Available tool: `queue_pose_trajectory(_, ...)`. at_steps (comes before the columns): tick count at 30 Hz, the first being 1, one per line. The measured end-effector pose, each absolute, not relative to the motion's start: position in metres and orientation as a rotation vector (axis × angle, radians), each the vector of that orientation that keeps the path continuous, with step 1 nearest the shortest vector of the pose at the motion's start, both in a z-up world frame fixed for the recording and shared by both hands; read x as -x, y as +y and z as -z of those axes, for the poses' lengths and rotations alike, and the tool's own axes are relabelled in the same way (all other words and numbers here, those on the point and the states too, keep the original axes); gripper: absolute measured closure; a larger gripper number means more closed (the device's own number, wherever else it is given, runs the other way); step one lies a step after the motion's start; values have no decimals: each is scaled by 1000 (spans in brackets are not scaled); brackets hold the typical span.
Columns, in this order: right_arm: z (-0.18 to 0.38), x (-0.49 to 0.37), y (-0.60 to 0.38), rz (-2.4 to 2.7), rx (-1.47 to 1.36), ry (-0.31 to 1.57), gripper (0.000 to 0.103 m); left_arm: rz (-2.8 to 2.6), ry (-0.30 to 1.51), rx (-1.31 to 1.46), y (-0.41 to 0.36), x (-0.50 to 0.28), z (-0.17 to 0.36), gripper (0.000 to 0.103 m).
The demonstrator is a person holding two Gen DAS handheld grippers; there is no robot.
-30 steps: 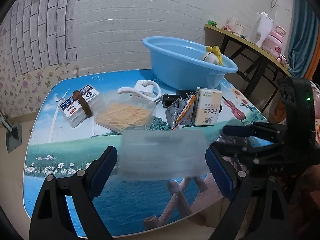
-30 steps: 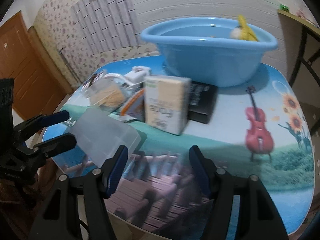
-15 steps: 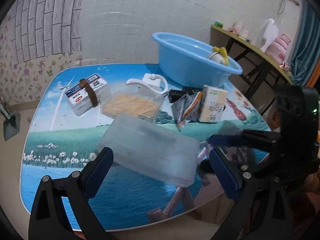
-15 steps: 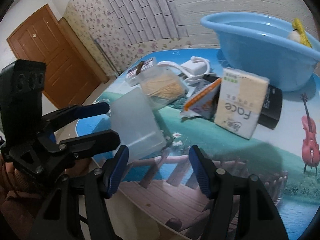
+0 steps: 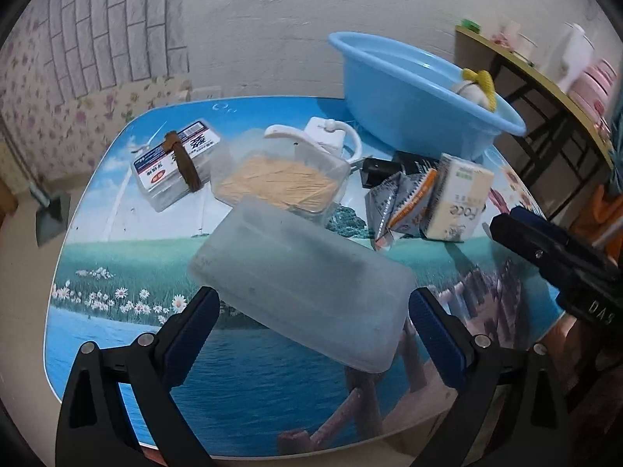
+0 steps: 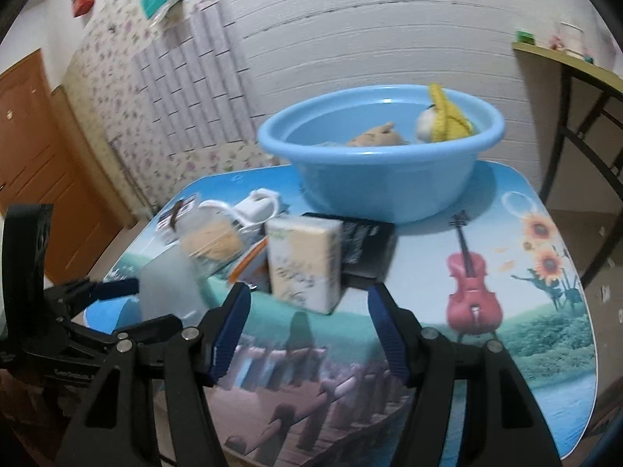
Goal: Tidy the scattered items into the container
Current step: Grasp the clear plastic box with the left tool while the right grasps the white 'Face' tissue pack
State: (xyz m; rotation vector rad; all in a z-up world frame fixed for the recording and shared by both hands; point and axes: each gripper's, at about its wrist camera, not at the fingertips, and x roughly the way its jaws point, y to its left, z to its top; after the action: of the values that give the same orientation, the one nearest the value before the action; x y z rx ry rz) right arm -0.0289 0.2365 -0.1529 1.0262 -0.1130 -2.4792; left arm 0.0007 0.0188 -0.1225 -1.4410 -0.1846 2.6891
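A frosted plastic box (image 5: 303, 276) lies tilted on the table between the fingers of my left gripper (image 5: 311, 294). Its jaws stand wide open and the pads are clear of the box's sides. Behind the box are a clear tub of toothpicks (image 5: 276, 183), a banded card box (image 5: 175, 163), a white plastic hook (image 5: 323, 136), a crumpled silver packet (image 5: 401, 202), a black box (image 6: 366, 245) and a tissue pack (image 6: 303, 268). My right gripper (image 6: 307, 292) is open and empty just in front of the tissue pack. The blue basin (image 6: 381, 155) stands at the back.
The basin holds a yellow-and-white thing (image 6: 444, 120) and a brown thing (image 6: 377, 138). The picture-printed table (image 6: 506, 233) has bare surface to the right of the pile. A shelf (image 5: 545, 74) with bottles stands at the far right, and a wall runs behind the table.
The left jaws have widened and let go of the frosted box, which has sunk onto the table. The right gripper has swung back to face the tissue pack and the basin.
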Motion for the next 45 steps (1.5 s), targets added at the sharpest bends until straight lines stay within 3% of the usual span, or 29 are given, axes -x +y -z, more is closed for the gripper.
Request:
queue_pose_trajectory(12,155,55,215,2476,-1023,-112,43,-2659,-533,1515,-3,16,121,5)
queue_pose_trajectory(13,156,55,215,2470,-1025,-117,47,-2659,-535,1522,-3,17,122,5)
queue_pose_trajectory(15,157,57,213,2444,-1033,-114,72,-2669,-527,1539,-2,18,124,5)
queue_pose_trajectory(18,159,56,214,2426,-1034,-103,82,-2642,-543,1579,-1,21,132,5)
queue_pose_trajectory(28,157,46,216,2404,-1009,-84,87,-2672,-532,1577,3,32,135,2)
queue_pose_trajectory(34,152,37,219,2427,-978,-52,89,-2631,-452,1463,1,22,132,20)
queue_pose_trajectory(45,148,32,236,2458,-974,-57,95,-2590,-410,1430,-10,3,127,31)
